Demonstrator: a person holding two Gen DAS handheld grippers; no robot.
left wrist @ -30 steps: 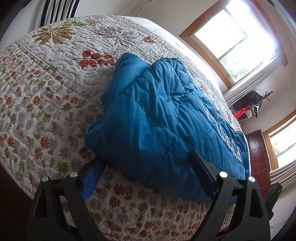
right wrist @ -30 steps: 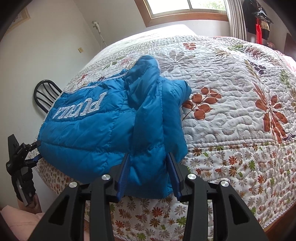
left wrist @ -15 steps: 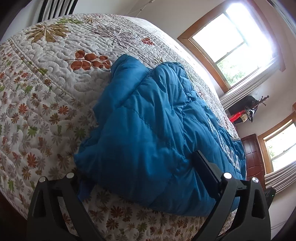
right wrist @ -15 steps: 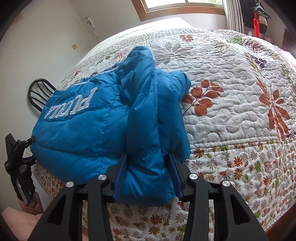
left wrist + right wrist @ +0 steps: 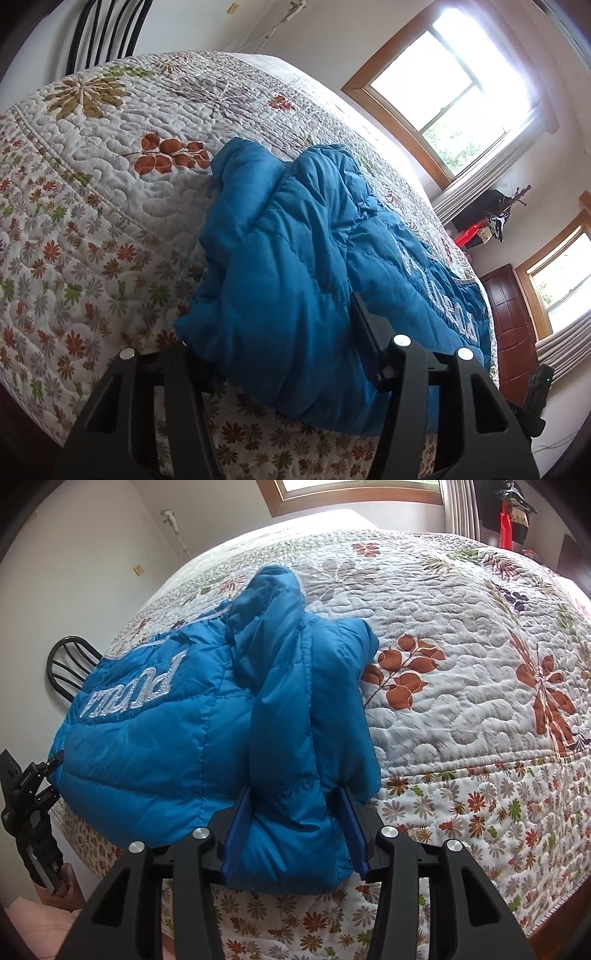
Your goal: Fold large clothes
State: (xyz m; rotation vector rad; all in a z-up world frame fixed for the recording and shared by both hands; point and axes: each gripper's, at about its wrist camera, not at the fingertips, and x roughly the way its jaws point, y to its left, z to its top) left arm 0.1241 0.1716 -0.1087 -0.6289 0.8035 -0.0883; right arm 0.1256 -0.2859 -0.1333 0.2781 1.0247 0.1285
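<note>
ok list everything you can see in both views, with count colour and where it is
puffer jacket: one, blue with silver lettering, bunched at the near edge of the bed
quilt: one, white with rust and green leaf print, covering the bed
chair: one, black, beside the bed by the wall
windows: two, wood-framed, with pale curtains
door: one, dark red-brown, far wall
hanging clothes: black and red, beside the curtains
left gripper: black, jaws have just been closing, jacket hem between them
right gripper: black with blue pads, pressing a jacket fold
</note>
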